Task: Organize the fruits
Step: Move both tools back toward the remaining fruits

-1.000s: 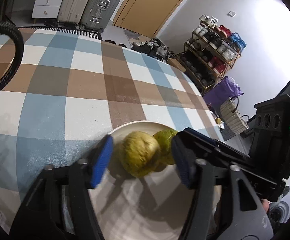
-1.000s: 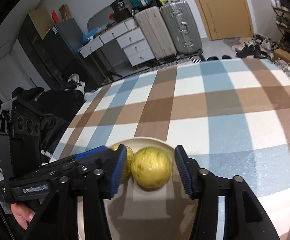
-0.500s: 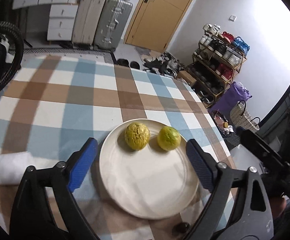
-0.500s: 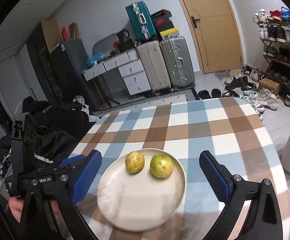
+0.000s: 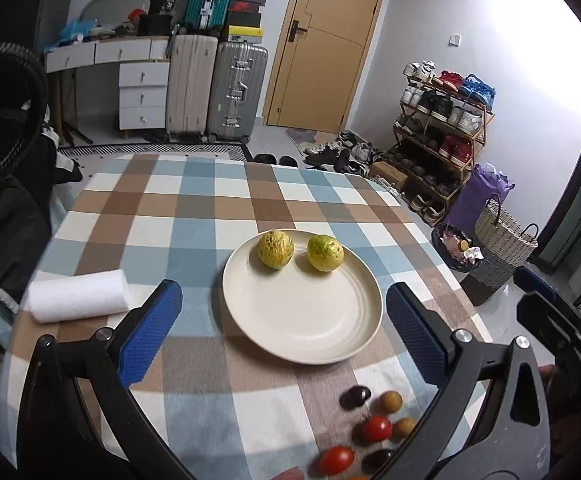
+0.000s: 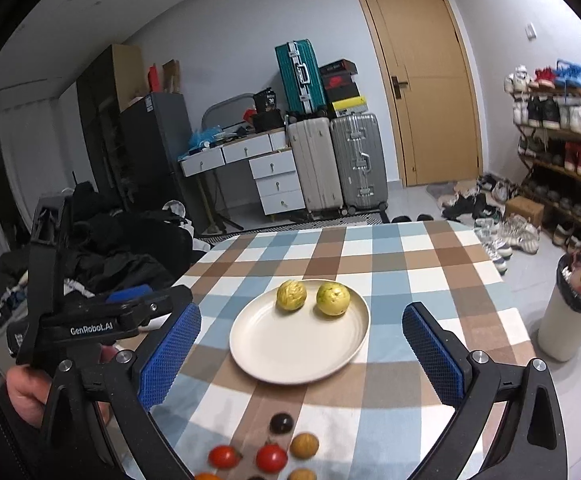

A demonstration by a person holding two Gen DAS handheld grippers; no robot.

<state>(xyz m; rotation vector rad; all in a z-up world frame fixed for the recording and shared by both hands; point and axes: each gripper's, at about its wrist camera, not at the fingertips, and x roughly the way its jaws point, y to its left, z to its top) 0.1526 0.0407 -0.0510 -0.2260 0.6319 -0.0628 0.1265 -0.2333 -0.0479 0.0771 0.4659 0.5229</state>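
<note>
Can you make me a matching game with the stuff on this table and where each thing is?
Things:
1. yellow fruits
2. towel
3. tomatoes
4. plate

Places:
A. rolled up, on the cloth left of the plate
B. in the middle of the checked cloth
C. on the cloth at the near edge, with other small fruits
D. side by side at the far side of the plate

Pairs: 1-D, 2-A, 3-C, 4-B
</note>
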